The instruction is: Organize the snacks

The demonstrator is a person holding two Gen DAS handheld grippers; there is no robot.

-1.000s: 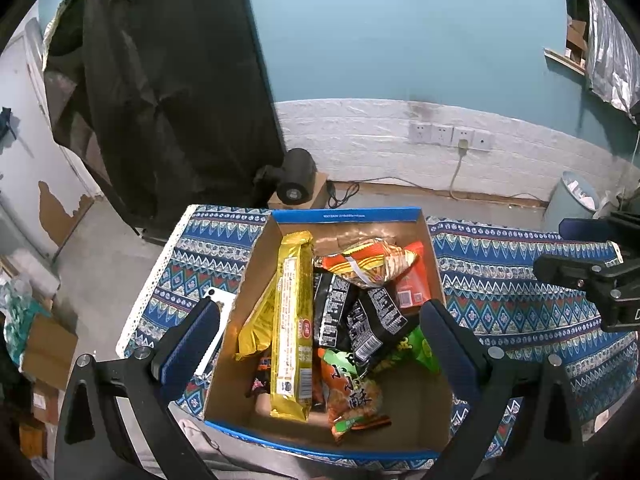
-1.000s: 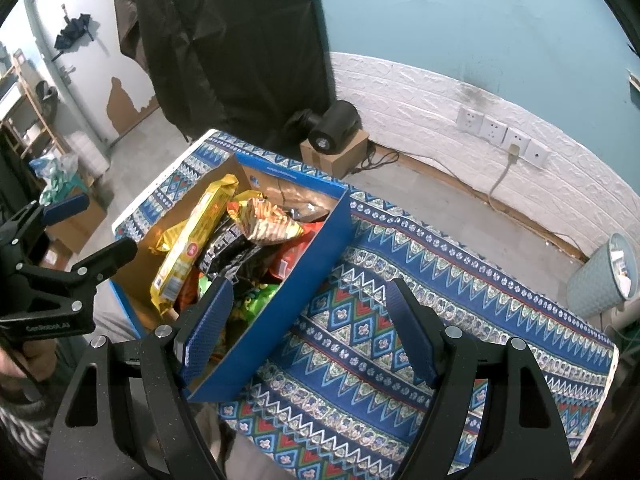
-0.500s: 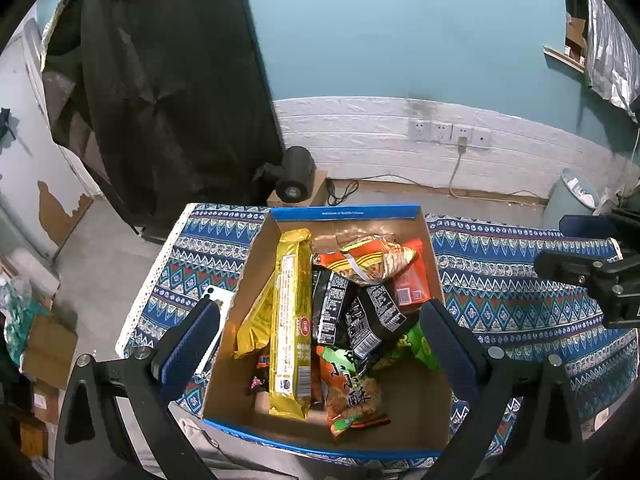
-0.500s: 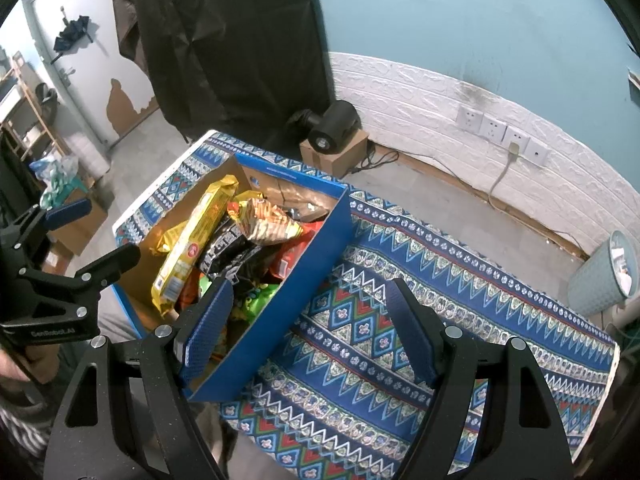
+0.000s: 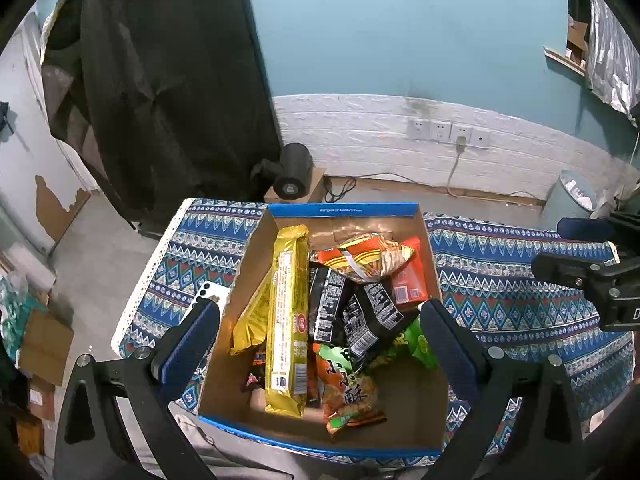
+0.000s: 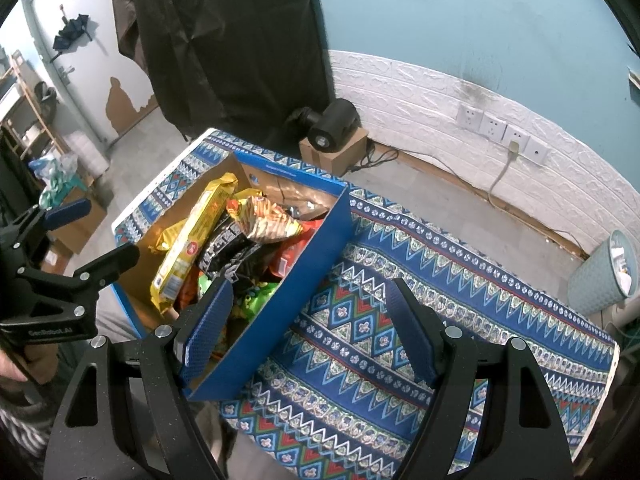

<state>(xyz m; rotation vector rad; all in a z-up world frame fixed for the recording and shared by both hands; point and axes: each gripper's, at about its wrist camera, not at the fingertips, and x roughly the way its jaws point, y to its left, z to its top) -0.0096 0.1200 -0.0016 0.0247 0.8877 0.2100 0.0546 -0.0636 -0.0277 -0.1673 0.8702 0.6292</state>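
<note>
A blue cardboard box [image 5: 344, 210] [image 6: 304, 276] sits on the patterned cloth, filled with snack packs. Inside lie a long yellow biscuit pack [image 5: 288, 316] [image 6: 192, 240], an orange striped bag [image 5: 364, 258] [image 6: 264, 220], black wrappers [image 5: 352, 312], a red pack [image 5: 408, 280] and green and orange bags [image 5: 348, 392]. My left gripper [image 5: 320, 344] hovers above the box, open, nothing between its fingers. My right gripper [image 6: 308, 328] hangs open and empty over the box's right wall and the cloth beside it. Each gripper shows at the edge of the other's view.
The blue patterned cloth [image 6: 400, 300] covers the table to the right of the box. A white phone [image 5: 208, 296] lies left of the box. Beyond the table stand a black device on a small carton [image 6: 336, 128], a pale bin [image 6: 604, 272] and wall sockets.
</note>
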